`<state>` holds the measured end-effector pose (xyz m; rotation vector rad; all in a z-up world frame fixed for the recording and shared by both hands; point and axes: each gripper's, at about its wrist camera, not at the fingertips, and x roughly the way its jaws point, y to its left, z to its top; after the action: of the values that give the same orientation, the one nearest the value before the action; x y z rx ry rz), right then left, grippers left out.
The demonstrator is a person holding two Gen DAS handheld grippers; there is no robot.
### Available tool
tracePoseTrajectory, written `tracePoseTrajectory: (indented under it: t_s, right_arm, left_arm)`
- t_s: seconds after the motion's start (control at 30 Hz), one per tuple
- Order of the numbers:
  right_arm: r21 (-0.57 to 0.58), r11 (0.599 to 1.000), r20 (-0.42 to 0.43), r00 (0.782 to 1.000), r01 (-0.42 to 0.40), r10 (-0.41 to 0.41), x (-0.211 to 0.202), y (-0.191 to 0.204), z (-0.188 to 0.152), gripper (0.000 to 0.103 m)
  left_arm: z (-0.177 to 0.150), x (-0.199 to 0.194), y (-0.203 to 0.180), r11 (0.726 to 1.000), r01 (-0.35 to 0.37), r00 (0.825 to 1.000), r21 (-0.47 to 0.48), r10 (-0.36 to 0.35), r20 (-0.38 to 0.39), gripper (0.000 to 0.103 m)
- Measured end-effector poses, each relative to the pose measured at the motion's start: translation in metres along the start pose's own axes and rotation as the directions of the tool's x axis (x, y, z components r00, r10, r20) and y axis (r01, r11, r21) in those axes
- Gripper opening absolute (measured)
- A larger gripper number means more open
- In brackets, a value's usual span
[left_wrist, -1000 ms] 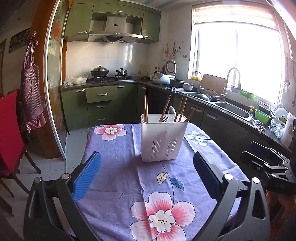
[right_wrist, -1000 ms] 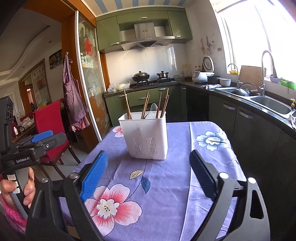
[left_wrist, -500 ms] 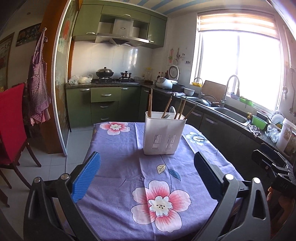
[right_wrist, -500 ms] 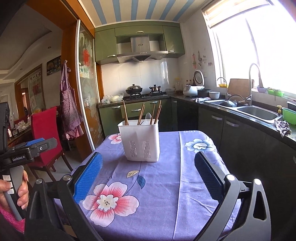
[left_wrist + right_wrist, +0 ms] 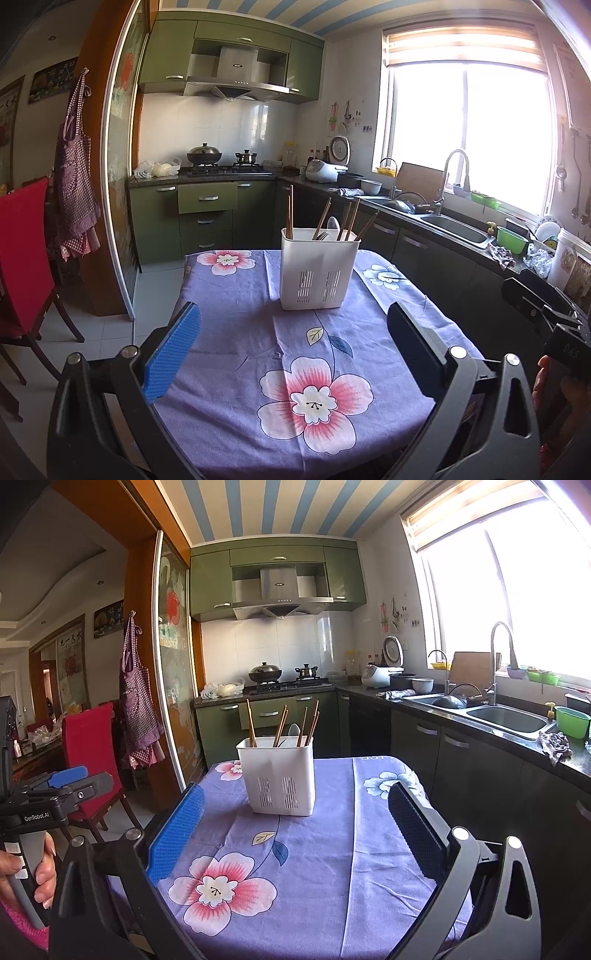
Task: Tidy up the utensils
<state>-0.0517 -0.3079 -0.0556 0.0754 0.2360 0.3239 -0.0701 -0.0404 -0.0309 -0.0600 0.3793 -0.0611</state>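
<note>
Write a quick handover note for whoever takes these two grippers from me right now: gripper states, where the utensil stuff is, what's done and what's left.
Left gripper: open, empty, held above the near edge of the table.
Right gripper: open, empty, also short of the holder.
White utensil holder: upright on the purple floral tablecloth, toward the far end.
Done, as far as can be seen: chopsticks, a fork and a spoon stand inside the holder; no loose utensils show on the cloth.
Left: apparently nothing to pick up here; check that the compartments are sorted, which these views cannot show.
</note>
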Motion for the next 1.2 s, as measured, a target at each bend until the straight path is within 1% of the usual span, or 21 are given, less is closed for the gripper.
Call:
tracePoseTrajectory:
  t_s: [0.27, 1.03, 1.2]
  right_arm:
    - [0.0, 1.0, -0.001, 1.0, 0.001, -0.001, -0.0042, -0.0002, 0.0023, 0.098]
    - [-0.002, 1.0, -0.012, 1.0, -0.004, 0.004, -0.0013, 0.0011, 0.0066, 0.098]
    - [-0.005, 1.0, -0.015, 1.0, -0.003, 0.003, 0.0002, 0.002, 0.0065, 0.098]
  left_arm:
    - [0.0005, -0.0056, -0.0005, 1.0, -0.005, 1.0, 0.003, 0.004, 0.012, 0.096]
    - [-0.0001, -0.0037, 0.0035, 1.0, 0.0, 1.0, -0.002, 0.0, 0.005, 0.096]
    - [-0.0007, -0.0022, -0.0006, 1.0, -0.015, 1.0, 0.015, 0.015, 0.003, 0.096]
